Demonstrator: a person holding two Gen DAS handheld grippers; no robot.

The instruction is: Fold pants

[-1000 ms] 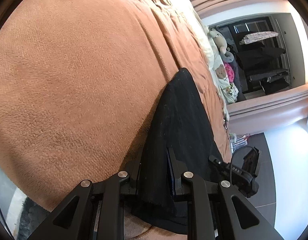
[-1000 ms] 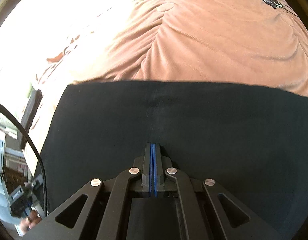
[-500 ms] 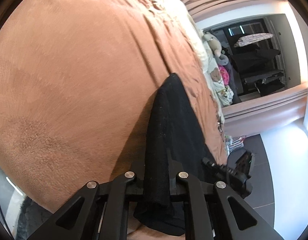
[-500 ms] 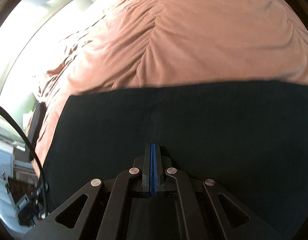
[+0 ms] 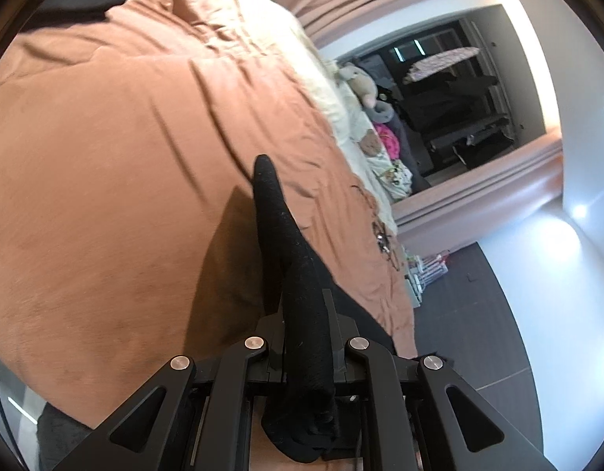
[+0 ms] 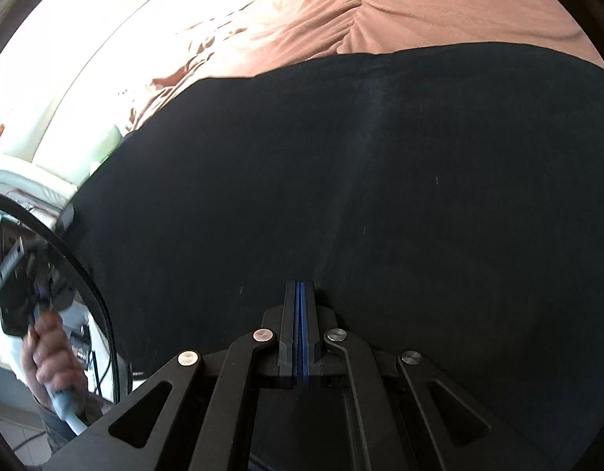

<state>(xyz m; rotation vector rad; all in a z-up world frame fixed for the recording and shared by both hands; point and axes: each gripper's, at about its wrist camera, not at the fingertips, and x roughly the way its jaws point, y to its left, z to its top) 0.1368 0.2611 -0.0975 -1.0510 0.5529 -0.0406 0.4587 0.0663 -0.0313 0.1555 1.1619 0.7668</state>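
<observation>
The bed's rust-brown blanket (image 5: 117,165) took up most of the room, with plush toys (image 5: 360,82) by a dark mirror beyond. The black pants (image 6: 360,180) hung stretched above it — the left gripper (image 5: 306,337) was clenched on a bunched edge, and the right gripper (image 6: 300,329) was pinched fully together on the cloth's near edge.

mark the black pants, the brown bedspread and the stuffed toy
black pants (image 5: 302,314), left wrist view: bunched fabric between the fingers
brown bedspread (image 5: 125,157), left wrist view: bare smooth area left of the pants
stuffed toy (image 5: 360,82), left wrist view: its grey-beige head
</observation>
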